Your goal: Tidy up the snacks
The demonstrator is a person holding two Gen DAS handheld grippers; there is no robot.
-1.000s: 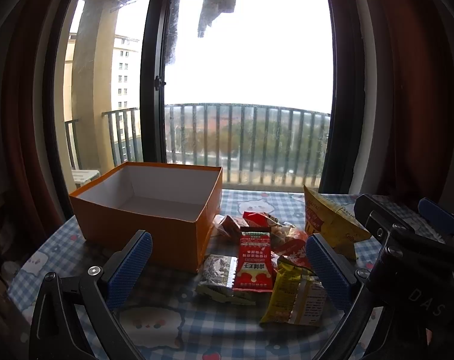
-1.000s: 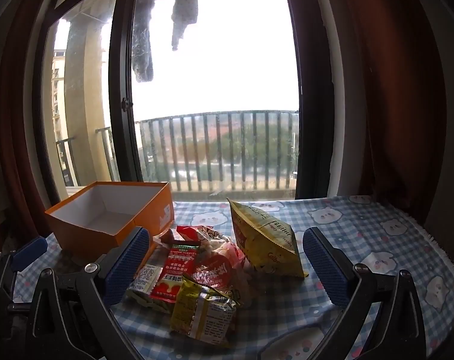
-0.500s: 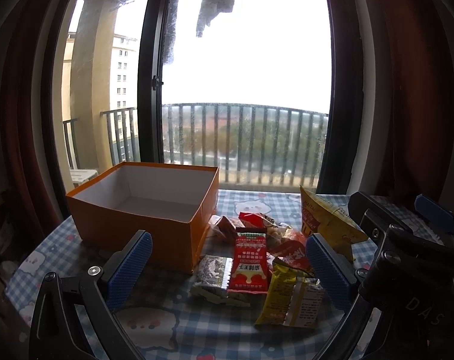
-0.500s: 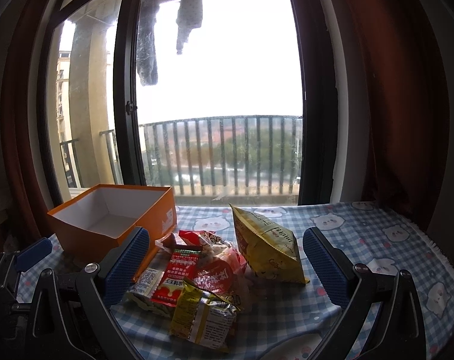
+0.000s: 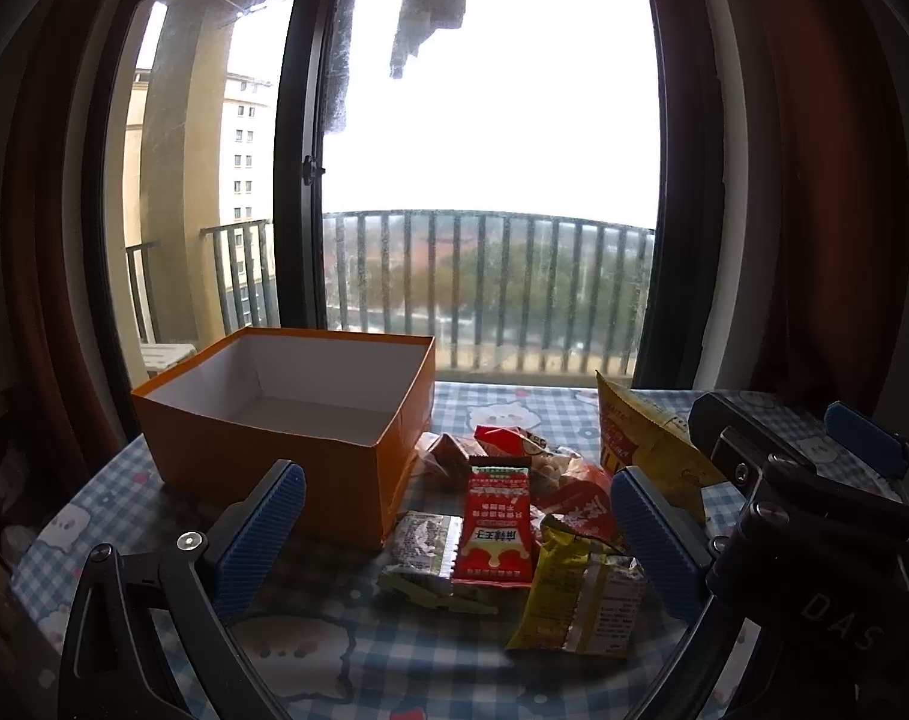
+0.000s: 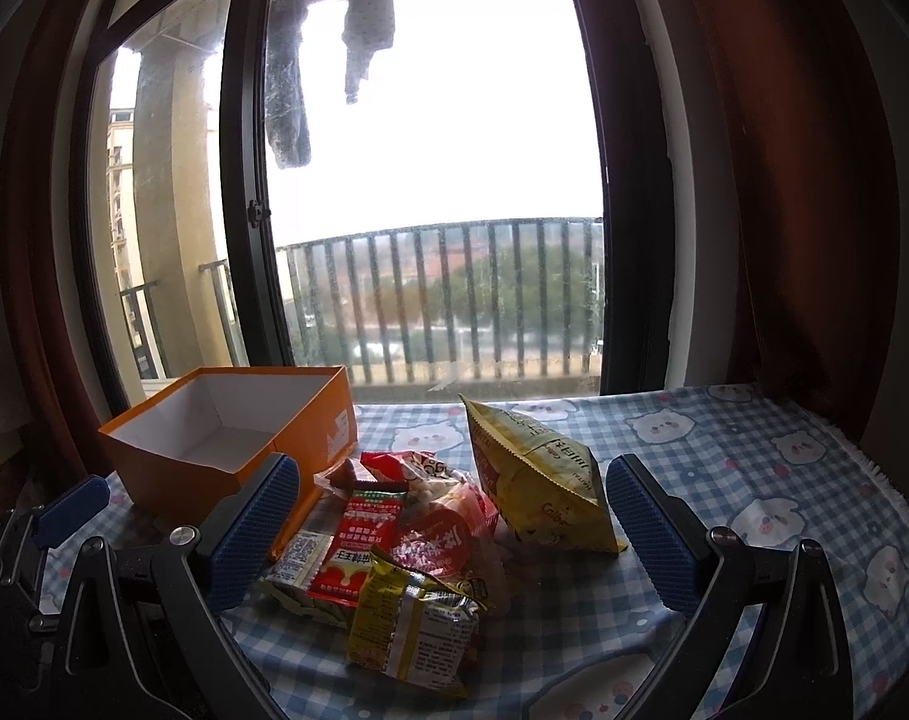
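- On the checked-cloth table (image 6: 724, 468), our pile of foil snack packets (image 5: 514, 516) lies just beyond both wide-open, empty hand-held grippers: left (image 5: 454, 534), right (image 6: 451, 525).
- Beside it, the open orange cardboard box (image 5: 286, 420) sits lower in view than a second ago.

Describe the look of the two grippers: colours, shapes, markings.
Both are alike. The left gripper has black angular arms with silver screws, ending in two flat fingers faced with blue ribbed pads. The right gripper matches, with the same blue ribbed pads. Seen from the left camera, its black body bears pale letters "DAS". No cables, hands or sleeves show.
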